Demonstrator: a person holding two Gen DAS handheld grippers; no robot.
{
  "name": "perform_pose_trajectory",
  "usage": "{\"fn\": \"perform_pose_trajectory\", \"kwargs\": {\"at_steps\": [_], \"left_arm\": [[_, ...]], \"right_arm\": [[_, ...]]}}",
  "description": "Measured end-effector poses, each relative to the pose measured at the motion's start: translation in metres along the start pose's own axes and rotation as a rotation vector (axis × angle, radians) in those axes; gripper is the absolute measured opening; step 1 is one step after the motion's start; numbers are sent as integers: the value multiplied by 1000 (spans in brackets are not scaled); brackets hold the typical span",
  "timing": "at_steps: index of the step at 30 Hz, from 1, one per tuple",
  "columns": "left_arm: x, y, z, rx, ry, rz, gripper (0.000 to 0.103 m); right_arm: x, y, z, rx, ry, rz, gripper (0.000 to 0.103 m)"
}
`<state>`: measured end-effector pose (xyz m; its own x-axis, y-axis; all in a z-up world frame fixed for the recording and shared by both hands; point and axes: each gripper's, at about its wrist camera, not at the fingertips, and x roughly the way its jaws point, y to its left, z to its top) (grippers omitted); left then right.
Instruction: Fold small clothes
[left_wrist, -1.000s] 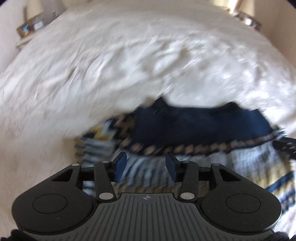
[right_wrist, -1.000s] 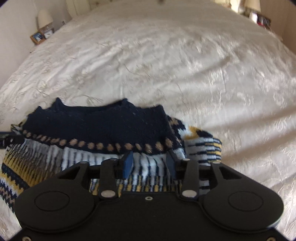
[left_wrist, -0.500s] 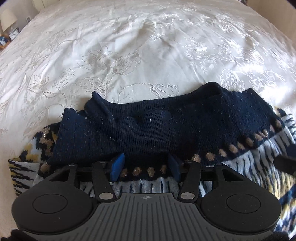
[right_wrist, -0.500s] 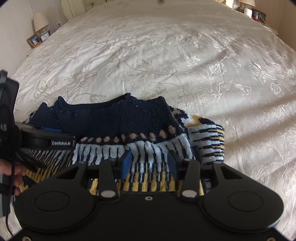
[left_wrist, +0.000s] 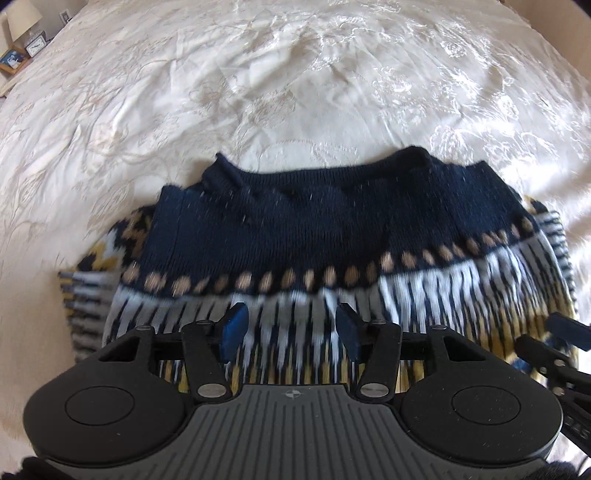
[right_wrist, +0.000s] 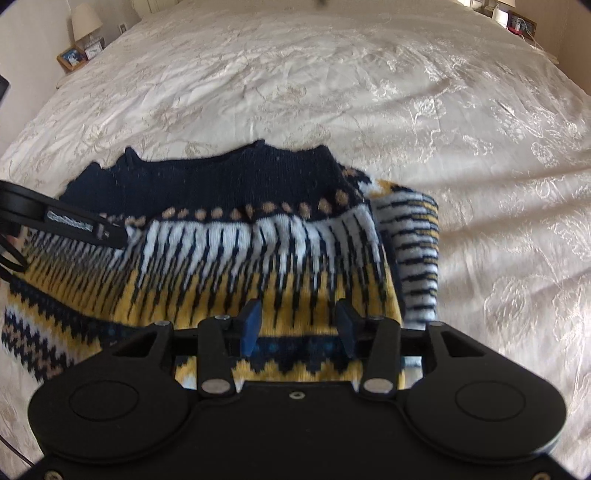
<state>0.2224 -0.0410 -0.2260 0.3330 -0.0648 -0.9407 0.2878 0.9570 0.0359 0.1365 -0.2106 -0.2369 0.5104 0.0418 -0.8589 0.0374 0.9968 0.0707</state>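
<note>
A small knitted sweater (left_wrist: 332, 236), navy at the far end with white, yellow and navy bands nearer me, lies folded on the cream bedspread (left_wrist: 295, 92). It also shows in the right wrist view (right_wrist: 229, 236), with a sleeve folded at its right side (right_wrist: 415, 251). My left gripper (left_wrist: 290, 332) is open and empty above the white-striped band. My right gripper (right_wrist: 297, 330) is open and empty above the yellow band. The left gripper's side shows at the left of the right wrist view (right_wrist: 74, 223).
The embroidered bedspread (right_wrist: 369, 92) stretches far beyond the sweater. A nightstand with a lamp (right_wrist: 85, 22) and photo frame (right_wrist: 70, 57) stands at the far left. More items sit on a stand at the far right (right_wrist: 517, 20).
Both grippers have drawn back toward me over the sweater, from the navy part to the striped bands. The sweater lies flatter, more of it in view. Both stay open.
</note>
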Motion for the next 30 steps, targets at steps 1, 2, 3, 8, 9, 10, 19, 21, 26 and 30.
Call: {"fn": "perform_pose_trajectory", "kwargs": {"at_steps": [1, 2, 3, 8, 9, 10, 19, 21, 26, 30], "left_arm": [[-2, 2, -3, -4, 3, -1, 51], [-4, 3, -7, -8, 7, 0, 51], [-5, 5, -10, -10, 13, 1, 51], [-5, 18, -30, -32, 41, 11, 51], [-4, 22, -36, -33, 42, 17, 51], [-3, 26, -42, -33, 42, 26, 51], [-9, 79, -91, -80, 7, 0, 51], [-14, 88, -97, -87, 0, -11, 51], [-53, 97, -111, -84, -122, 1, 51], [-85, 98, -115, -90, -204, 57, 51]], "right_arm": [[1, 0, -4, -9, 9, -8, 54], [2, 1, -8, -20, 17, -16, 54], [2, 1, -12, -32, 25, -23, 54], [2, 4, -24, -80, 49, -50, 54], [1, 4, -25, -84, 51, -55, 54], [-1, 5, -26, -86, 53, -61, 54], [-5, -3, -30, -74, 80, -90, 55], [-10, -5, -29, -56, 80, -91, 55], [-49, -8, -29, 25, -10, -87, 59], [-84, -10, -35, 109, -103, -97, 67]]}}
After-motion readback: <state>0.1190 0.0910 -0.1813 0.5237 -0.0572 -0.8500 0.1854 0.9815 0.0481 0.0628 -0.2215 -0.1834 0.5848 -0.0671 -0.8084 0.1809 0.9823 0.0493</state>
